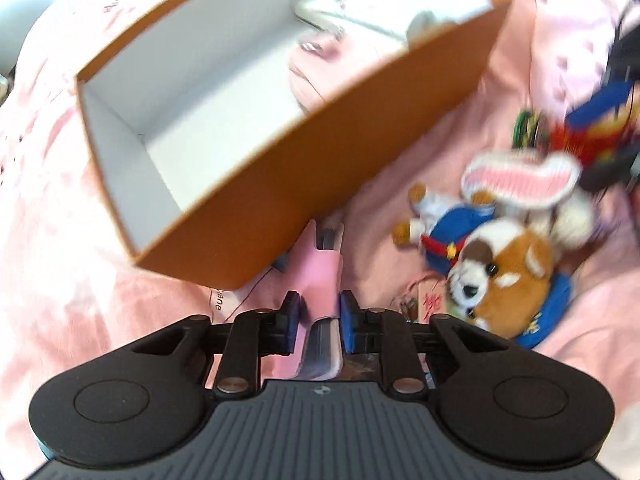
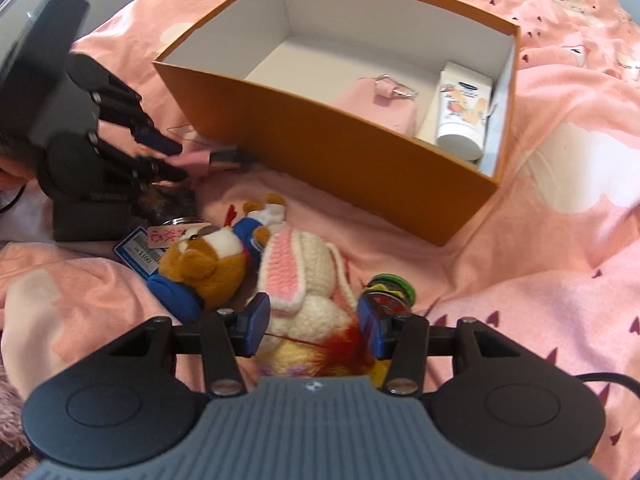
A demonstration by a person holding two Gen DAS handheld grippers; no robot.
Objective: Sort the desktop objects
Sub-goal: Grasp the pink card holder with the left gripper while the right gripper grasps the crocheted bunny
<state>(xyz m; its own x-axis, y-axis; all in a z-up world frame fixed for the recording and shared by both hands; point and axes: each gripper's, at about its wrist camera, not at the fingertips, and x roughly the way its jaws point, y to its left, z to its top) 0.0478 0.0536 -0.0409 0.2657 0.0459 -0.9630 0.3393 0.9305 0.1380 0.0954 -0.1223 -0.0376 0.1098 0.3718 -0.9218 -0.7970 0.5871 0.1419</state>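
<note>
An orange box (image 2: 332, 136) already held a tube (image 2: 464, 108) and a pink pouch (image 2: 376, 104); left gripper (image 1: 320, 312) jaws clamped a pink clip (image 1: 320, 280), right gripper (image 2: 312, 320) jaws apart over stuffed toys (image 2: 248, 264) still unsorted.

Left gripper (image 1: 319, 312) with matte black linkage arms, blue rubber pads, silver rivets, round black discs lower left and right, grey ribbed housing bearing a small white mark, right gripper (image 2: 313, 322) the same build, black cable lower right
</note>
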